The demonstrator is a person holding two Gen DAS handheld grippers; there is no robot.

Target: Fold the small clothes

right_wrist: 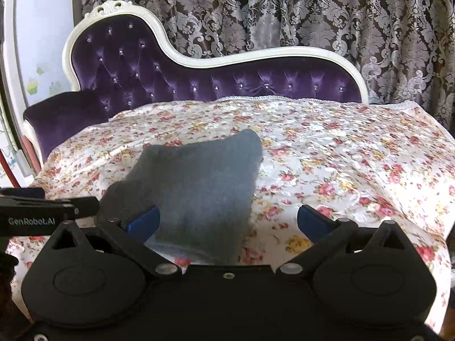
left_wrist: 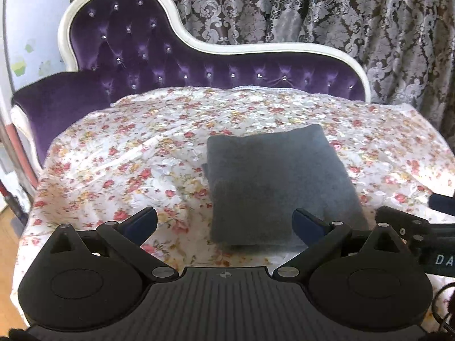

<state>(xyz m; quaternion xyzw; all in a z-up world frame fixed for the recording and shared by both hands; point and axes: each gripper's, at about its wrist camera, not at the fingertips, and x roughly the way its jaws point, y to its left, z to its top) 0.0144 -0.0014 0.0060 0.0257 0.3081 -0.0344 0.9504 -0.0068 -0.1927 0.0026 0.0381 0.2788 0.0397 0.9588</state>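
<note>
A grey folded cloth (left_wrist: 273, 182) lies as a neat rectangle on the floral cover (left_wrist: 136, 153) of the couch. My left gripper (left_wrist: 224, 221) is open and empty, held just before the cloth's near edge. In the right wrist view the same grey cloth (right_wrist: 204, 187) lies ahead and a little left, on the floral cover (right_wrist: 341, 153). My right gripper (right_wrist: 229, 221) is open and empty over the cloth's near right corner. The right gripper's body shows at the right edge of the left wrist view (left_wrist: 421, 227); the left gripper's body shows at the left edge of the right wrist view (right_wrist: 42, 213).
A purple tufted couch back (left_wrist: 170, 56) with a white carved frame rises behind the cover. A patterned curtain (left_wrist: 341, 14) hangs behind it. A purple armrest (left_wrist: 57, 96) is at the left, with a wood floor (left_wrist: 8, 233) past the cover's left edge.
</note>
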